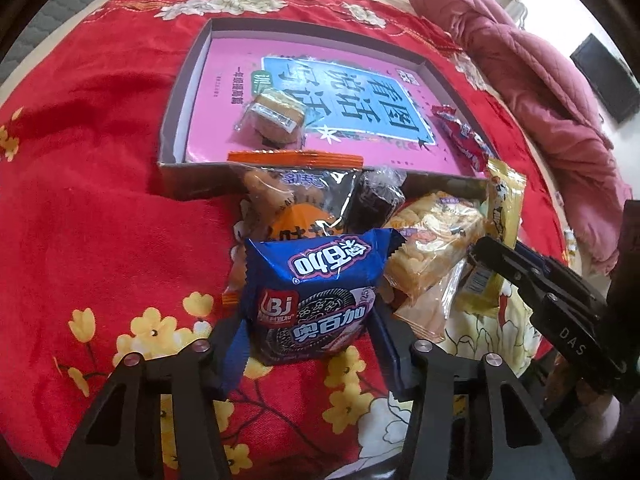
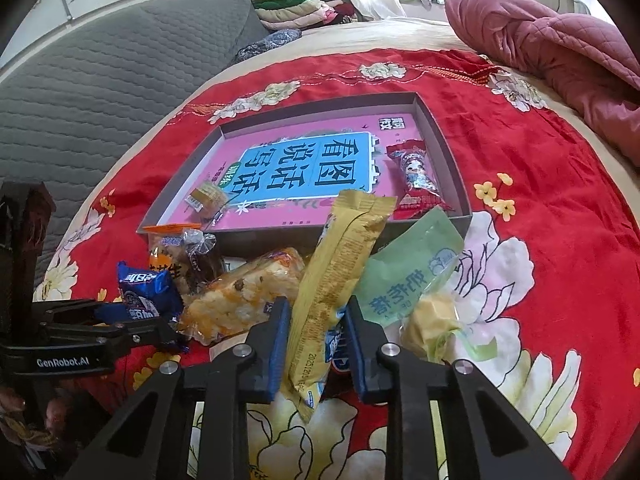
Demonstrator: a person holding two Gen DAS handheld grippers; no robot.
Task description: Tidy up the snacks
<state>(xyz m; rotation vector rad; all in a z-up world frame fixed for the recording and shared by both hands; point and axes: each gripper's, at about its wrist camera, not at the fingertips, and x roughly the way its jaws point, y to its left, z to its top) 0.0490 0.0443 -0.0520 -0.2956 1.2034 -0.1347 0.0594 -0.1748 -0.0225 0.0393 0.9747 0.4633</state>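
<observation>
My left gripper [image 1: 312, 344] is clamped on the blue cookie pack [image 1: 316, 292], low centre of its view: light, crinkly, contents brittle, so I squeeze its sides gently. Further right, my right gripper [image 2: 318, 344] pinches the yellow bar [image 2: 340, 276] near its lower end; slick, floppy wrapper, below the box [image 2: 456, 184].

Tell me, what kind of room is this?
Probably a bedroom: the snacks lie on a bed under a red flowered bedspread, with a bunched pink quilt beside it and folded clothes stacked near the window.
</observation>
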